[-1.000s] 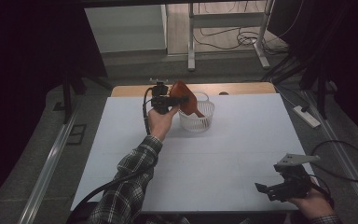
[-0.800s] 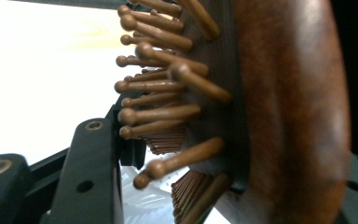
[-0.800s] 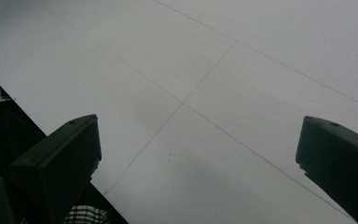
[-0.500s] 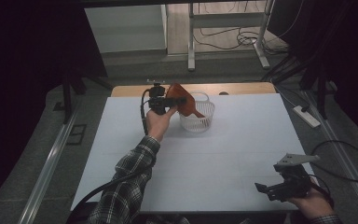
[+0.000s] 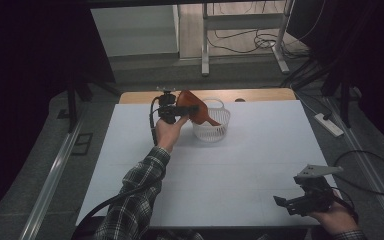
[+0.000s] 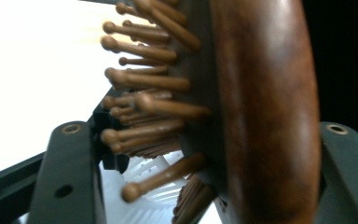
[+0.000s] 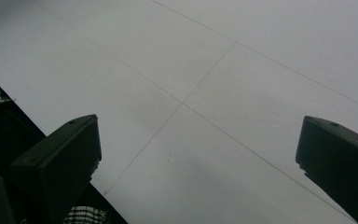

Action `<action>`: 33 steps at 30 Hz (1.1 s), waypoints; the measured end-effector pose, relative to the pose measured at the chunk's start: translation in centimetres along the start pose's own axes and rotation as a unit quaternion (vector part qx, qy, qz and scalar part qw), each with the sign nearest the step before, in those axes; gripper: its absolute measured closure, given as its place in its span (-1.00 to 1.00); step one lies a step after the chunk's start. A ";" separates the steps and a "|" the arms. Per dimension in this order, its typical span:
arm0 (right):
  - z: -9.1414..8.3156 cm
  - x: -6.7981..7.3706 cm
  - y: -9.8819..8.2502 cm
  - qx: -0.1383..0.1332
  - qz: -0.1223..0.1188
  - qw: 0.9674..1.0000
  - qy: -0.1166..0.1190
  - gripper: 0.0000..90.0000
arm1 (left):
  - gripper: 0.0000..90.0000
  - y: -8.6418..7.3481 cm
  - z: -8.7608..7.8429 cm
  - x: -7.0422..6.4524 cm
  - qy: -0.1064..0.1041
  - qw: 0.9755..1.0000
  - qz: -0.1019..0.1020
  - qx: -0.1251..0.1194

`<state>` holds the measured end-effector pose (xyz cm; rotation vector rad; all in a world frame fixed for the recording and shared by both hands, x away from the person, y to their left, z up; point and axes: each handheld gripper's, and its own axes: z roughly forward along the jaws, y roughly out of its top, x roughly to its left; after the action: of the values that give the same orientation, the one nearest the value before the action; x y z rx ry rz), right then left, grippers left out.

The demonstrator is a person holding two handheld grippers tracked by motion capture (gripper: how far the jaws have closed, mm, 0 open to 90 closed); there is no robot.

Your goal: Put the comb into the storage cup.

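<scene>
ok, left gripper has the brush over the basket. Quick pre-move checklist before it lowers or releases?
1. Grip on brown wooden paddle hairbrush: ok. The left gripper is shut on its head, a jaw on each side in the left gripper view.
2. Brush over the white slatted plastic basket: ok. The handle end dips inside the rim in the high view.
3. Handle touching basket floor: cannot tell.
4. Basket upright on the white table: ok.
5. Right gripper out of the way: ok. It is open, parked at the near right edge, nothing between its jaws.
6. Room inside basket: cannot tell, brush hides the interior.
</scene>
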<state>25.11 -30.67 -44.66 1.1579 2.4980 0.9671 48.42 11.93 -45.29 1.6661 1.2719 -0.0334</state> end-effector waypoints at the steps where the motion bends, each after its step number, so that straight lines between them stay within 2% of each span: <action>1: 0.0 0.0 0.0 -0.001 -0.001 1.000 0.000 -1.00 | -0.24 0.0 0.0 -0.1 0.002 1.000 0.002 0.001; 5: 0.0 0.0 0.0 -0.001 -0.001 1.000 0.000 -1.00 | -0.36 0.1 0.1 -0.2 0.010 1.000 0.009 0.001; 10: 0.0 0.0 0.0 -0.001 -0.001 1.000 0.000 -1.00 | -0.41 0.2 -0.2 -0.2 0.014 1.000 0.017 0.002; 15: 0.0 0.0 0.0 -0.002 -0.001 1.000 -0.001 -1.00 | -0.50 0.3 -0.4 -0.2 0.025 0.999 0.034 0.006; 19: 0.0 0.0 0.0 0.000 0.002 1.000 0.001 -1.00 | -0.54 0.3 -0.7 -0.3 0.023 0.999 0.049 0.006; 23: 0.0 0.0 0.0 0.001 0.003 1.000 0.001 -1.00 | -0.57 0.3 -0.9 -0.2 0.031 0.998 0.055 0.010; 33: 0.0 0.0 0.0 0.002 0.002 1.000 -0.001 -1.00 | -0.68 0.4 -1.5 0.0 0.019 0.998 0.060 0.017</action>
<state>25.13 -30.67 -44.67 1.1651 2.4972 0.9619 48.02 13.01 -44.29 1.7764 1.2021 0.0498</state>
